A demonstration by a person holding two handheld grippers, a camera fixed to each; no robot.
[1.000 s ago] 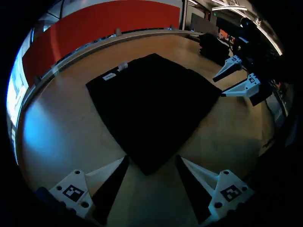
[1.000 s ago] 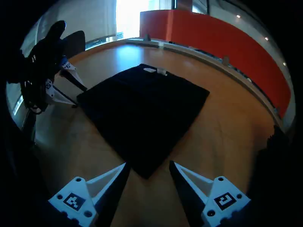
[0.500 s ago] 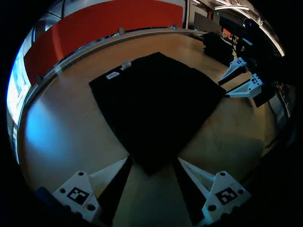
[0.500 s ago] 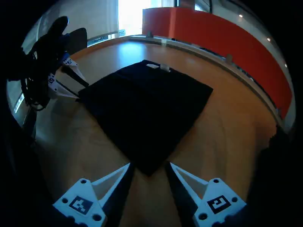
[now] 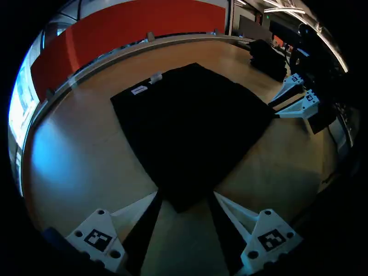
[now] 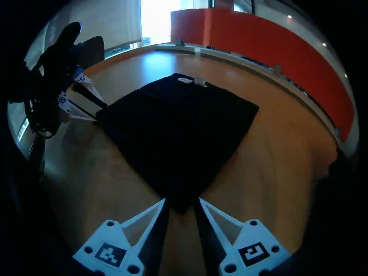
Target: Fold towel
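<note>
A black towel (image 5: 193, 124) lies flat on the wooden table (image 5: 78, 156), with white labels (image 5: 139, 89) at its far corner. In the left gripper view, my left gripper (image 5: 186, 195) is open, and the towel's near corner lies between its fingers. In the right gripper view, my right gripper (image 6: 181, 200) straddles another corner of the towel (image 6: 179, 133), with its jaws narrowed and a gap still showing. The right gripper (image 5: 274, 110) also appears at the towel's right corner in the left gripper view. The left gripper (image 6: 99, 114) appears at the left corner in the right gripper view.
A red wall panel (image 5: 129, 27) runs behind the table's far rail. A dark pile (image 5: 267, 57) sits on the table at the far right in the left gripper view. A dark-sleeved hand (image 6: 46, 87) holds the left gripper. Bare tabletop surrounds the towel.
Both grippers have slid forward so that a towel corner now lies between each pair of fingers. The right gripper's jaws have narrowed a good deal, the left's only slightly.
</note>
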